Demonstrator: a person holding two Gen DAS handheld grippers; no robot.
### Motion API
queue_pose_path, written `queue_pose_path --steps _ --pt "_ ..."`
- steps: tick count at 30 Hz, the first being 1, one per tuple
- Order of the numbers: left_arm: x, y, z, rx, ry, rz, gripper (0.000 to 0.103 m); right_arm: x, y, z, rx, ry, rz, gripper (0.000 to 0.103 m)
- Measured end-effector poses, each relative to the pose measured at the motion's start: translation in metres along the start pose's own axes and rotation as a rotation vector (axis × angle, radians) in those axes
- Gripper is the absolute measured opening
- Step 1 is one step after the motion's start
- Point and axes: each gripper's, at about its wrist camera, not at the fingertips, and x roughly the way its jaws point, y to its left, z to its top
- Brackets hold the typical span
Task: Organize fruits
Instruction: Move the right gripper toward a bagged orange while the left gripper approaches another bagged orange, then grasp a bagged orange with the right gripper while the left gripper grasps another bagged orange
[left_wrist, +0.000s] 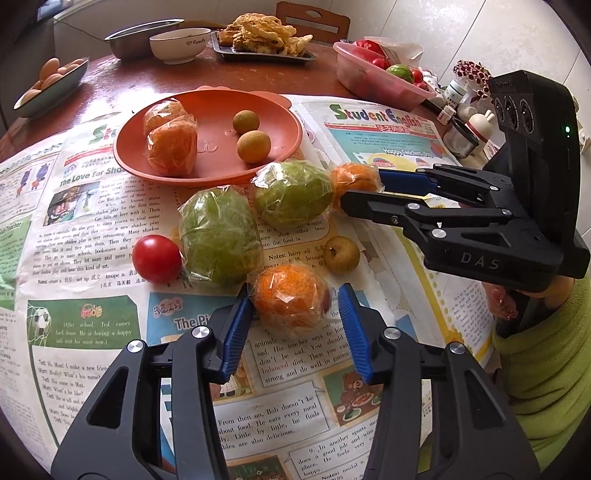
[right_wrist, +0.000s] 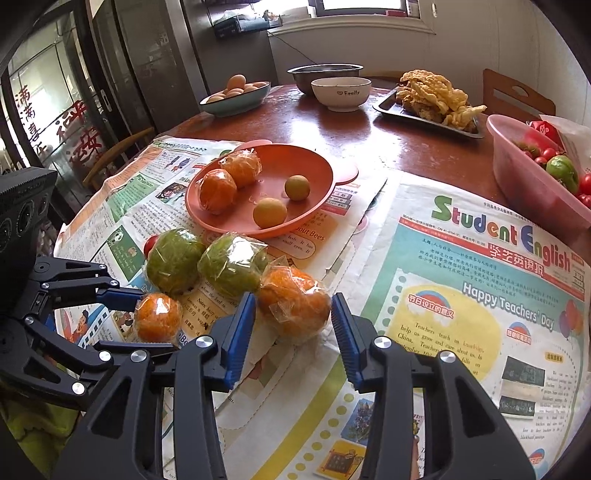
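Both the left gripper (left_wrist: 295, 328) and right gripper (right_wrist: 293, 332) stand spread, each straddling 1 wrapped orange (left_wrist: 291, 301) (right_wrist: 293, 299) on the newspaper (right_wrist: 443, 295); each should close gently, mid-fruit, before lifting toward the plate (left_wrist: 221, 110).

left gripper (left_wrist: 295, 291): spread | flanks wrapped orange (left_wrist: 291, 299) | on newspaper (left_wrist: 110, 229)

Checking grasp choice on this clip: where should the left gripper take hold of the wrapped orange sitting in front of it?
Grip the wrapped orange across its widest middle, coming in low from the near side. The left gripper is open with a finger on each flank. The orange is round, and its loose plastic wrap would slip if pinched alone.
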Motion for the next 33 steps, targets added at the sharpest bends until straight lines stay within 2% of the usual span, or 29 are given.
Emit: queue_pose_path --steps 8,18,33 --pt "0.001 0.0 0.001 0.009 0.001 0.007 0.035 0.002 -0.003 0.0 0.015 -0.015 0.003 0.04" --pt "-0.005 0.003 0.0 0.01 0.008 -0.009 0.035 -0.011 -0.018 -0.005 0.078 -0.037 -0.046 0.039" --pt "-0.04 0.004 0.018 0.02 -0.048 -0.011 0.035 -0.033 -0.018 0.006 0.102 -0.086 -0.062 0.039"
